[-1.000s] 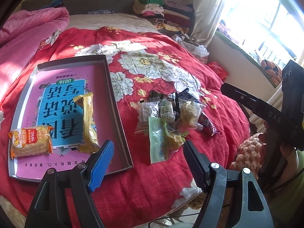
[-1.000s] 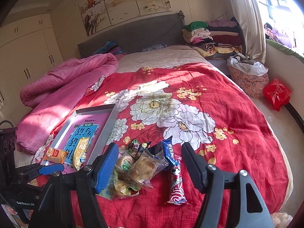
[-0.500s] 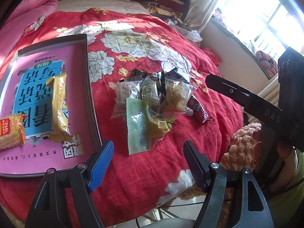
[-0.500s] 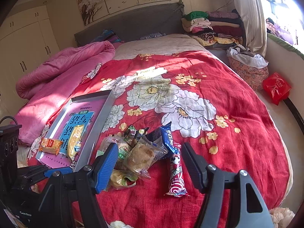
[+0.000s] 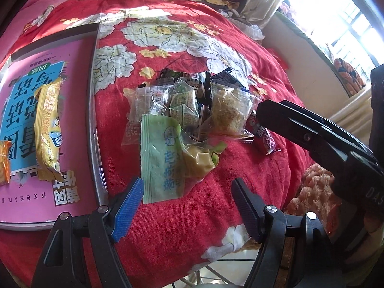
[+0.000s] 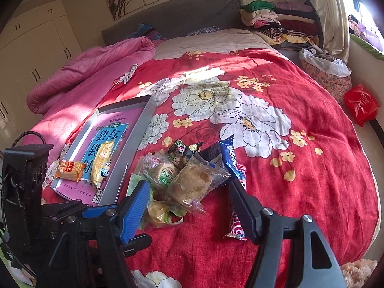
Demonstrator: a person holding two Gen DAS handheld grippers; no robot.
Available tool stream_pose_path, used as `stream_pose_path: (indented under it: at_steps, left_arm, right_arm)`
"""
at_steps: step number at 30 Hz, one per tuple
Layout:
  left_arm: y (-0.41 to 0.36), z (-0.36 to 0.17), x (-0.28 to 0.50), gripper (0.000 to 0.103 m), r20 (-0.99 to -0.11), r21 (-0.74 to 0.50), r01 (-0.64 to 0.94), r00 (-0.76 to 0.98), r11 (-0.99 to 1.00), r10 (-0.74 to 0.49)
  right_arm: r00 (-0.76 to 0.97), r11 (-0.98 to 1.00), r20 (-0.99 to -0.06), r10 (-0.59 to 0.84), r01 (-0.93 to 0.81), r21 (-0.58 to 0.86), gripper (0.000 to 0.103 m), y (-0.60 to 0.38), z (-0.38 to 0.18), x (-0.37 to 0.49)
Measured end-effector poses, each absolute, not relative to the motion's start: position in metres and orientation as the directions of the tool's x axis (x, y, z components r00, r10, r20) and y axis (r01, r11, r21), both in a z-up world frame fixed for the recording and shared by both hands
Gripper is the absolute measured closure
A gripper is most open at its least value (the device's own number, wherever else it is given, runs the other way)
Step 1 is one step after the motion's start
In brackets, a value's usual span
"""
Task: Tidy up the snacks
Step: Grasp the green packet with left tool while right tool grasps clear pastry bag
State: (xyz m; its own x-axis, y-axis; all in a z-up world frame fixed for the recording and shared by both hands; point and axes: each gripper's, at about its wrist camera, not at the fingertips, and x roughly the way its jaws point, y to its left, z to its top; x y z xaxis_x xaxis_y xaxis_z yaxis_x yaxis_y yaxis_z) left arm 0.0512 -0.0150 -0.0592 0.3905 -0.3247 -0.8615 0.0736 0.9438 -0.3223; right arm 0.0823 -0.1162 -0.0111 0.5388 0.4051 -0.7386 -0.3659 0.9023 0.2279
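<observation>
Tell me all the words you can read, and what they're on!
"DAS": on the right gripper, seen from the left wrist view.
"说话" and "训练": upside down on the pink book.
"RE.O": on the blue wrapper, partly creased, so unsure.
Green packet: Chinese print, too blurred to read.

orange packet [image 5: 4, 162] cut by left edge; dark wrappers [image 5: 192, 79] buried under pile

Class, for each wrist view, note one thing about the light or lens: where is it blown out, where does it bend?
Left wrist view: the window is blown out white and the tray edge bows. Right wrist view: sunlight patches the red bedspread, corners darken, and the wardrobe curves.
</observation>
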Motion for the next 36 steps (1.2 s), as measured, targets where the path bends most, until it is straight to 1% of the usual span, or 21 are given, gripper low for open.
stream_pose_path:
  at_steps: [5, 7, 10, 12, 13, 14, 15, 16, 17, 22, 25, 26, 28, 29, 30, 36]
  left_arm:
    - [-0.019, -0.06, 0.056, 0.027, -0.861, -0.32, 0.061, 0.398, 0.945, -0.317]
    - [-0.019, -0.06, 0.058, 0.027, -0.864, -0.32, 0.032, 0.4, 0.947, -0.305]
    - [-0.02, -0.061, 0.058, 0.028, -0.856, -0.358, 0.01, 0.395, 0.934, -0.332]
    - [-0.024, -0.063, 0.058, 0.035, -0.866, -0.337, 0.004, 0.392, 0.941, -0.312]
    - [-0.025, -0.065, 0.059, 0.044, -0.867, -0.343, 0.0, 0.385, 0.939, -0.317]
    - [-0.026, -0.067, 0.06, 0.05, -0.867, -0.351, -0.006, 0.379, 0.936, -0.323]
    - [-0.026, -0.068, 0.061, 0.051, -0.87, -0.349, -0.016, 0.377, 0.937, -0.317]
    - [-0.026, -0.069, 0.062, 0.056, -0.871, -0.35, -0.023, 0.377, 0.937, -0.316]
    - [-0.026, -0.07, 0.063, 0.059, -0.869, -0.357, -0.023, 0.376, 0.934, -0.323]
    - [-0.031, -0.074, 0.069, 0.059, -0.876, -0.347, -0.039, 0.37, 0.937, -0.309]
    - [-0.032, -0.078, 0.07, 0.059, -0.877, -0.342, -0.041, 0.374, 0.939, -0.303]
    - [-0.032, -0.079, 0.07, 0.058, -0.876, -0.343, -0.043, 0.376, 0.938, -0.303]
    - [-0.032, -0.081, 0.071, 0.058, -0.874, -0.344, -0.04, 0.379, 0.938, -0.304]
    - [-0.032, -0.081, 0.071, 0.058, -0.873, -0.346, -0.04, 0.38, 0.937, -0.306]
    - [-0.031, -0.082, 0.071, 0.058, -0.871, -0.351, -0.041, 0.381, 0.936, -0.31]
    - [-0.028, -0.085, 0.074, 0.06, -0.864, -0.372, -0.051, 0.385, 0.927, -0.326]
  right_arm:
    - [0.531, 0.903, -0.741, 0.411, -0.346, 0.252, 0.035, -0.121, -0.014, 0.085]
    - [0.527, 0.905, -0.745, 0.41, -0.336, 0.261, 0.035, -0.124, -0.015, 0.087]
    - [0.528, 0.906, -0.744, 0.41, -0.33, 0.265, 0.035, -0.125, -0.015, 0.088]
    - [0.524, 0.905, -0.746, 0.411, -0.331, 0.266, 0.035, -0.125, -0.016, 0.088]
    - [0.521, 0.905, -0.748, 0.41, -0.332, 0.265, 0.035, -0.124, -0.017, 0.089]
    - [0.519, 0.905, -0.75, 0.409, -0.334, 0.263, 0.035, -0.123, -0.018, 0.089]
    - [0.516, 0.905, -0.753, 0.409, -0.337, 0.261, 0.035, -0.122, -0.019, 0.089]
    - [0.513, 0.904, -0.755, 0.41, -0.338, 0.261, 0.035, -0.121, -0.02, 0.089]
    - [0.51, 0.904, -0.756, 0.409, -0.34, 0.26, 0.035, -0.121, -0.021, 0.09]
    - [0.47, 0.892, -0.772, 0.427, -0.356, 0.277, 0.035, -0.113, -0.03, 0.094]
    - [0.428, 0.878, -0.779, 0.458, -0.357, 0.32, 0.036, -0.109, -0.039, 0.1]
    - [0.419, 0.878, -0.784, 0.458, -0.349, 0.327, 0.038, -0.108, -0.042, 0.102]
    - [0.403, 0.879, -0.792, 0.459, -0.335, 0.339, 0.045, -0.106, -0.048, 0.107]
    - [0.395, 0.879, -0.795, 0.461, -0.329, 0.346, 0.045, -0.106, -0.051, 0.11]
    - [0.388, 0.879, -0.798, 0.462, -0.323, 0.351, 0.048, -0.105, -0.054, 0.112]
    - [0.373, 0.877, -0.8, 0.471, -0.293, 0.38, 0.056, -0.104, -0.065, 0.124]
